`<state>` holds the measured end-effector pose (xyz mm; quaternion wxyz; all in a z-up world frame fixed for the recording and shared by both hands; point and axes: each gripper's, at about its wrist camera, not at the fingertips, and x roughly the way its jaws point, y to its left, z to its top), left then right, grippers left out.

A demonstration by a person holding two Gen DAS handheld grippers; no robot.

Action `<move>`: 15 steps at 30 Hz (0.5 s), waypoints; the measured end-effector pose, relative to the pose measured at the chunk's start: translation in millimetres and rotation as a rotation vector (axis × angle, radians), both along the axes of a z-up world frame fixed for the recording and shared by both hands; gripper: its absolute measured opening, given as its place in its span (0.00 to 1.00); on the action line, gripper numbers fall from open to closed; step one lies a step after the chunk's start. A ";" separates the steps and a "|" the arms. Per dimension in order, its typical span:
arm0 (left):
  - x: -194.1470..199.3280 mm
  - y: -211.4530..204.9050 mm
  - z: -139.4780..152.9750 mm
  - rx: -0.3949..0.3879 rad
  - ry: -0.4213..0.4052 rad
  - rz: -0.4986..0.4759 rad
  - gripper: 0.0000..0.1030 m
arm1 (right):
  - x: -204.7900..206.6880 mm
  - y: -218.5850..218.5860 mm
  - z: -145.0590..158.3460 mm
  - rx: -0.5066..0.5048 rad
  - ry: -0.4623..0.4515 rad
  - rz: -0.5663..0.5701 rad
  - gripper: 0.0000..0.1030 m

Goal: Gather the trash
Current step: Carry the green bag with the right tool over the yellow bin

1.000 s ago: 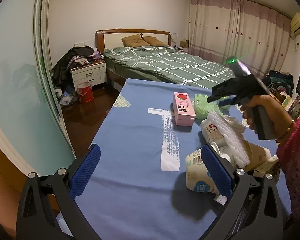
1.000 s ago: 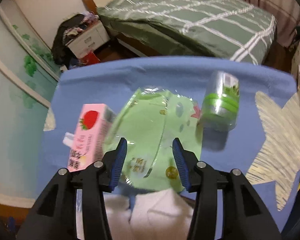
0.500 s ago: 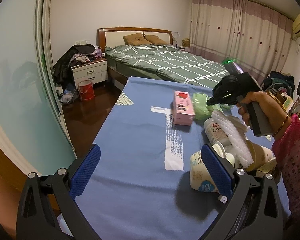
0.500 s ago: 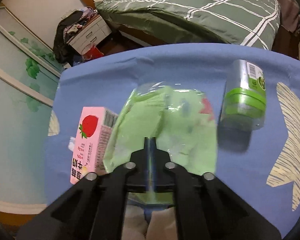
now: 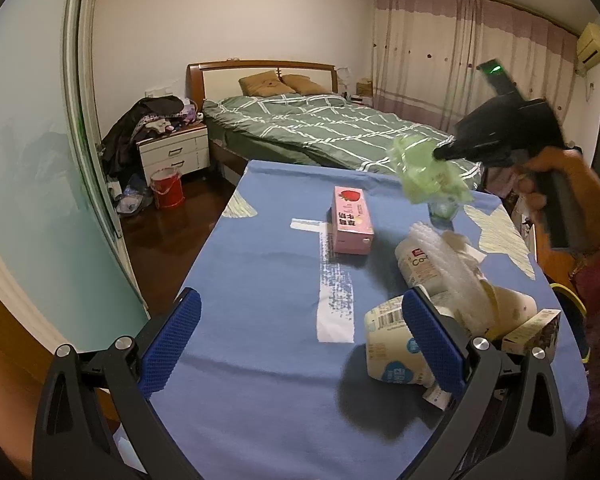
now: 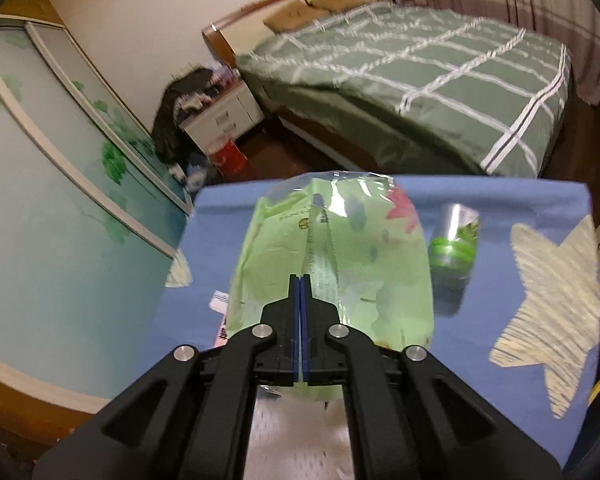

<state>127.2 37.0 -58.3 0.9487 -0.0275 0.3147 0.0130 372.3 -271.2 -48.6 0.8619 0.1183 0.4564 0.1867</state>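
Green plastic wrapper (image 6: 332, 256) hangs above the blue table (image 5: 260, 288), pinched in your right gripper (image 6: 301, 292); your left gripper (image 5: 300, 336) stands spread, empty.

The left wrist view sits low at the near end of the bench (image 5: 260, 280), looking along its blue cloth between wide-set jaws toward the bed (image 5: 320, 128) and curtains (image 5: 460, 60) far ahead. The pink carton (image 5: 350, 220) lies well ahead of the jaws, and the right gripper (image 5: 440, 154) shows up high to their right.

The right wrist view hangs above the far half of the bench (image 6: 500, 208), tilted downward and facing the bed (image 6: 420, 80). It is very close to the green bag (image 6: 340, 248), which fills the space just ahead of its jaws.

Both views share the bench, the green bag (image 5: 424, 172), the bed, the nightstand (image 5: 174, 154) and the red bucket (image 6: 228, 154).
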 end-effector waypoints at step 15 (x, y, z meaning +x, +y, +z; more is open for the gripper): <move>0.5 -57.3 0.6 0.011 0.002 -0.140 0.96 | -127.8 -199.5 2.3 -0.033 -0.078 -0.288 0.01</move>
